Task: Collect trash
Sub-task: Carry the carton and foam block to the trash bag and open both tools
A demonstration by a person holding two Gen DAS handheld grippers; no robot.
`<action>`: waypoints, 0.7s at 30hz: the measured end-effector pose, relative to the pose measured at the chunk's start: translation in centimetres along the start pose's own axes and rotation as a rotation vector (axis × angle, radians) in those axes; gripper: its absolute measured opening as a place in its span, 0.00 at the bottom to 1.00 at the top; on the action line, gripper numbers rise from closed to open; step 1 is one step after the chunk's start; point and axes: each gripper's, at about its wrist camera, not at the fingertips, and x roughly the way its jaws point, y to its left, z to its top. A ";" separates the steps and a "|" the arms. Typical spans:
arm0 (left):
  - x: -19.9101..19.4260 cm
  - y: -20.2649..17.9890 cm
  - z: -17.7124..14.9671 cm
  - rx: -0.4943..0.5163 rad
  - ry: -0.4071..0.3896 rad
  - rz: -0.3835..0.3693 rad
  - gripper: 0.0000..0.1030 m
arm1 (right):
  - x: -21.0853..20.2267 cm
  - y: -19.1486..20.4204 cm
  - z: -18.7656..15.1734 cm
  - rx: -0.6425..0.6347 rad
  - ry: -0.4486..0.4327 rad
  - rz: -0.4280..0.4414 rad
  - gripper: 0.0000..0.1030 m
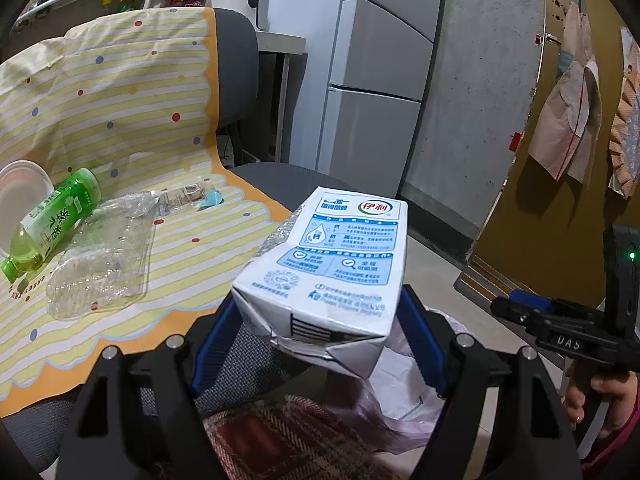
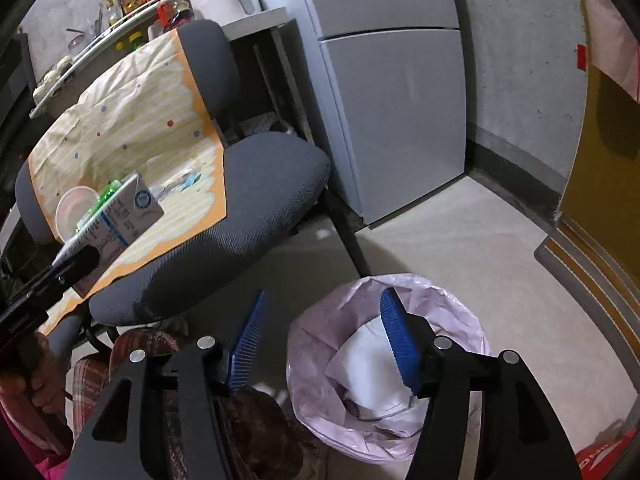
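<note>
– The left gripper (image 1: 320,320) pinches the carton (image 1: 328,268) by its crumpled end, up above the chair (image 2: 240,200).

– And the right gripper (image 2: 324,340)?

– Spread, empty, over the bin (image 2: 320,320).

– That hold looks shallow. I'd guess a quick swing drops the carton short, on the floor.

White-blue milk carton (image 1: 328,264) dented, tilted, held above pink-lined trash bin (image 2: 320,344).

Left gripper (image 1: 320,344) jaws clamped; right gripper (image 2: 324,340) jaws apart.
</note>
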 end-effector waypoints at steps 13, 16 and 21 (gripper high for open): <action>1.6 -3.9 -0.8 0.078 0.002 -0.127 0.73 | -3.5 -0.8 2.1 0.043 -0.174 0.006 0.58; 2.4 -5.7 -0.9 0.135 0.013 -0.155 0.73 | -4.1 -1.3 2.4 0.053 -0.198 -0.001 0.58; 3.5 -8.3 -0.4 0.195 0.025 -0.205 0.74 | -5.0 -2.7 2.5 0.094 -0.233 -0.007 0.58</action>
